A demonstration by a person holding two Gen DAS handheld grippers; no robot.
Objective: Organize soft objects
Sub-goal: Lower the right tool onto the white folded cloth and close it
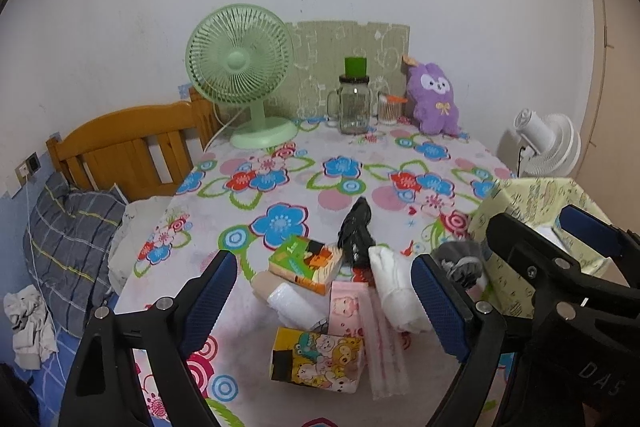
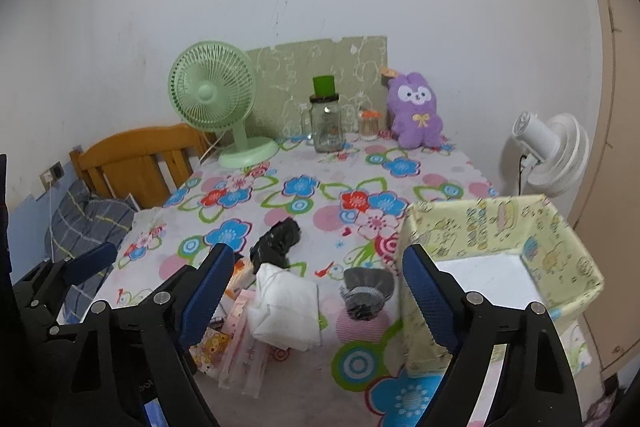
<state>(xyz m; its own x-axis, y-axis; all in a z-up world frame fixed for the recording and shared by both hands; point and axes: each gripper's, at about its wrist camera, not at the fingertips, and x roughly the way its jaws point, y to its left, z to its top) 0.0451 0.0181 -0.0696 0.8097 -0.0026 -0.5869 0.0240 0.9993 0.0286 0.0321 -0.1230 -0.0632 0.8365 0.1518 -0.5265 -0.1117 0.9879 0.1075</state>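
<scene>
My left gripper (image 1: 324,291): jaws wide, nothing held; green tissue pack (image 1: 306,264), pink pack (image 1: 347,311) and bear-print pack (image 1: 318,355) lie between its fingers. My right gripper (image 2: 318,293): jaws wide, empty; white folded cloth (image 2: 286,307) and grey bundle (image 2: 366,291) between them, yellow fabric bin (image 2: 576,247) just right.

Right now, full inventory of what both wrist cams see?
fabric bin: 1, pale yellow print, table's right edge
white cloth: 1, white, near edge
grey cloth: 1, grey, beside bin
black bag: 1, black, mid table
tissue packs: several, mixed prints, near left
plush rabbit: 1, purple, far right
desk fan: 1, green, far left
glass jar: 1, clear, green cap, far centre
swab jar: 1, clear, beside plush
white fan: 1, off table, right
headboard: 1, wooden, left
left tool: open, empty
right tool: open, empty
</scene>
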